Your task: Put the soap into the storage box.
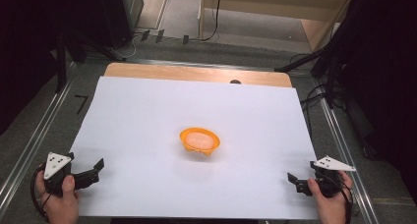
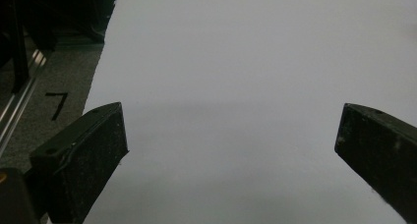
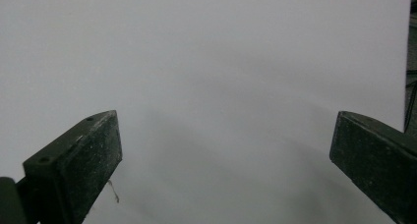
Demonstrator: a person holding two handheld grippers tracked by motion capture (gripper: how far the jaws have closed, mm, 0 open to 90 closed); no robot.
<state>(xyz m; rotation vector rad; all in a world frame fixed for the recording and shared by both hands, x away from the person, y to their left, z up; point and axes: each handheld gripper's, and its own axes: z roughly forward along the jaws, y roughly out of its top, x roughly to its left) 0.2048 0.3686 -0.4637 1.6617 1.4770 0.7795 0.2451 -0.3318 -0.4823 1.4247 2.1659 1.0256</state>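
The left gripper (image 1: 98,168) sat in the person's left hand (image 1: 61,197), jaws spread wide. The right gripper (image 1: 293,181), in the right hand (image 1: 332,199), also gaped, nothing between its fingers (image 3: 74,170).

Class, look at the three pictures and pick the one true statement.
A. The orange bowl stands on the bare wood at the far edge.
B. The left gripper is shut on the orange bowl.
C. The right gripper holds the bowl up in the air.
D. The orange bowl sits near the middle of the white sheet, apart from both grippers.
D: in the high view the orange bowl rests mid-sheet on the white sheet, while the left gripper and right gripper sit open at the near corners.
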